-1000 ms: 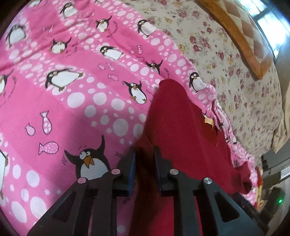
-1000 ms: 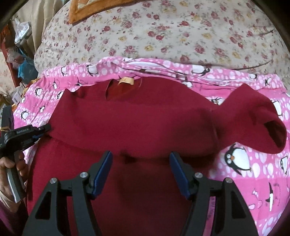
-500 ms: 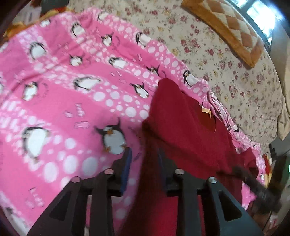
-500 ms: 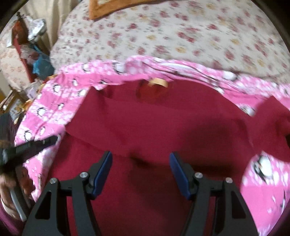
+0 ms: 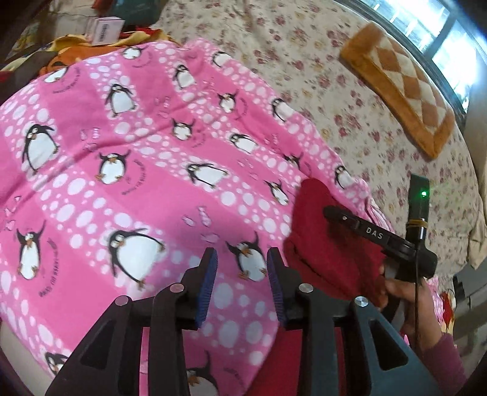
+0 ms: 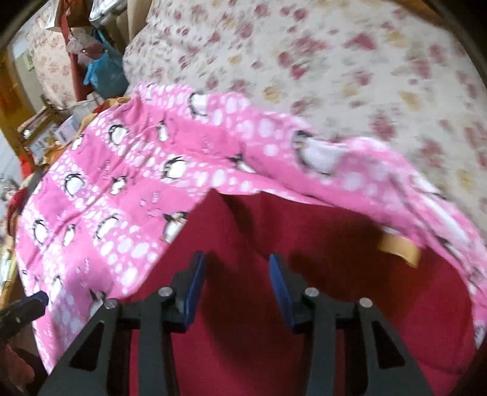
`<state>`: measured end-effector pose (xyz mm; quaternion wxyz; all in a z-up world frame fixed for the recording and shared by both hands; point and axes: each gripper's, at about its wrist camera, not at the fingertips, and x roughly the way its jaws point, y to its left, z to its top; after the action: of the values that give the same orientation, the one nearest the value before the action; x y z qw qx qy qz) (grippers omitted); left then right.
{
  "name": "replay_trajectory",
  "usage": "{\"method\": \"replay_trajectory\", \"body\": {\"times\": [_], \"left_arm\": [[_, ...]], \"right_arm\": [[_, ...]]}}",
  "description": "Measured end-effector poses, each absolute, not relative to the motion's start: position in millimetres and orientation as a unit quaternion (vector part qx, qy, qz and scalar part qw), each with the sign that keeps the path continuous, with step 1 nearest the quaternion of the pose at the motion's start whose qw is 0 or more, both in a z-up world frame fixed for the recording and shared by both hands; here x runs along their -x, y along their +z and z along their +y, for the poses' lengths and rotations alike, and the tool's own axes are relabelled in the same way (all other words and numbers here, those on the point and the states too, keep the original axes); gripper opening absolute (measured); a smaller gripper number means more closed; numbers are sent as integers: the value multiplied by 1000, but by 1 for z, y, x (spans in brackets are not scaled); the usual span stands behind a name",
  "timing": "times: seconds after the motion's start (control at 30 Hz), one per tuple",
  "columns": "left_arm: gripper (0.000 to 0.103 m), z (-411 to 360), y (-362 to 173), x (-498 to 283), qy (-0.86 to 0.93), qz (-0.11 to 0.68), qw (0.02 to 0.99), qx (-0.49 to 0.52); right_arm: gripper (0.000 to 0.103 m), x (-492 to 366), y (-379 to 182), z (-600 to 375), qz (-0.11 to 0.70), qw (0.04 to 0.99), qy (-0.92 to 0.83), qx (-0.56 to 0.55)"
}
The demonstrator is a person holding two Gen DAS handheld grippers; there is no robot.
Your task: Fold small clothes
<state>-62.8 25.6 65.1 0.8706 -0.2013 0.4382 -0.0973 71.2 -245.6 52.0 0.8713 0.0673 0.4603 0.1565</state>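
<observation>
A small dark red sweater [image 5: 328, 246] lies on a pink penguin blanket [image 5: 146, 170]. My left gripper [image 5: 242, 277] is open and empty above the blanket, just left of the sweater's edge. The right gripper also shows in the left wrist view [image 5: 374, 234], held over the sweater. In the right wrist view my right gripper [image 6: 236, 286] is open and empty above the red sweater [image 6: 274, 319], near its left edge. The sweater's yellow neck label [image 6: 398, 246] shows at the right. This view is blurred.
The blanket lies on a floral bedspread [image 5: 334, 91]. A brown and cream checked cushion [image 5: 401, 88] sits at the back near a window. Boxes and clutter [image 5: 103, 29] lie beyond the blanket's far left edge.
My left gripper has let go of the sweater's edge, opened and pulled back left over the blanket. My right gripper has swung left across the sweater and its jaws stand a little narrower.
</observation>
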Motion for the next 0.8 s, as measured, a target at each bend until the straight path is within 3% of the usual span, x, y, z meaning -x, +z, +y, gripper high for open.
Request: {"method": "replay_trajectory", "body": {"times": [0.07,0.1,0.13,0.17,0.27,0.63,0.8], "left_arm": [[12,33,63,62,-89,439,871,205],[12,36,61,60,-84,440,870,207],[12,39,61,60,-81,441,869,208],[12,42,59,60,-78,443,868,212],[12,46,57,60,-74,443,868,213],[12,36,55,57,-78,448,868,200],[12,38,54,56,-74,451,865,206]], "right_arm": [[44,-82,46,-234,465,867,170,-56],[37,-87,43,-228,468,866,169,-46],[28,-93,39,-223,473,864,167,-38],[9,-96,37,-219,476,862,169,-34],[5,-101,37,-206,467,869,164,-6],[7,-109,25,-187,454,879,143,24],[35,-88,48,-210,437,885,158,-33]]}}
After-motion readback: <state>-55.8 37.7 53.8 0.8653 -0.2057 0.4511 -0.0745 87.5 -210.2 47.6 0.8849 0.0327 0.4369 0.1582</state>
